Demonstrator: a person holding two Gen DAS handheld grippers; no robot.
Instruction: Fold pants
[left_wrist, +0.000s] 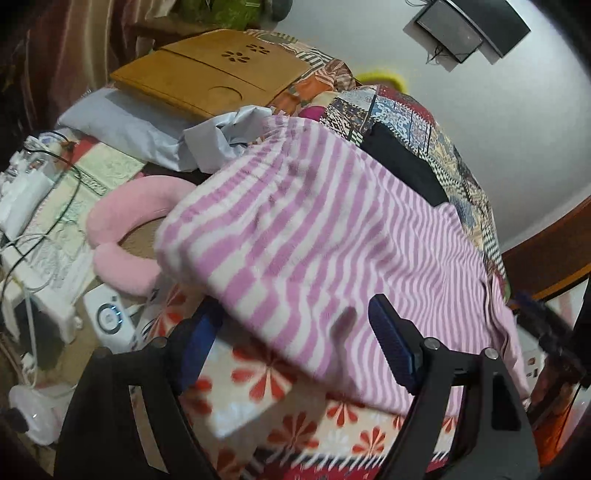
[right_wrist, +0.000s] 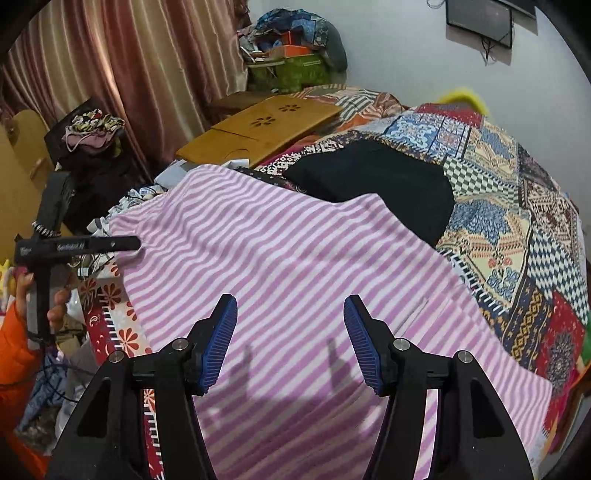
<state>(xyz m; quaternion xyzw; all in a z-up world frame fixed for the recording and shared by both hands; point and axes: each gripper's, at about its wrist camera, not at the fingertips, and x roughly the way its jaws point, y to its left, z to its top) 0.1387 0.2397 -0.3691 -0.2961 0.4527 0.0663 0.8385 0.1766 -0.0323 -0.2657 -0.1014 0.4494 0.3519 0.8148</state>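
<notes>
Now we note the pink-and-white striped pants (right_wrist: 295, 258) spread flat on the bed, lying partly over a patchwork quilt (right_wrist: 517, 229) and a red floral sheet (left_wrist: 280, 384). Our right gripper (right_wrist: 290, 339) hangs above the cloth, fingers apart, nothing between them. Our left gripper (left_wrist: 291, 339) sits over the pants' edge, fingers wide apart, gripping nothing. Its black body, seen from the right wrist view, bears white lettering too blurred for us to read. Beyond: wooden lap tray (right_wrist: 258, 125), black garment (right_wrist: 376, 184), green basket (right_wrist: 291, 74) heaped with cloth.
</notes>
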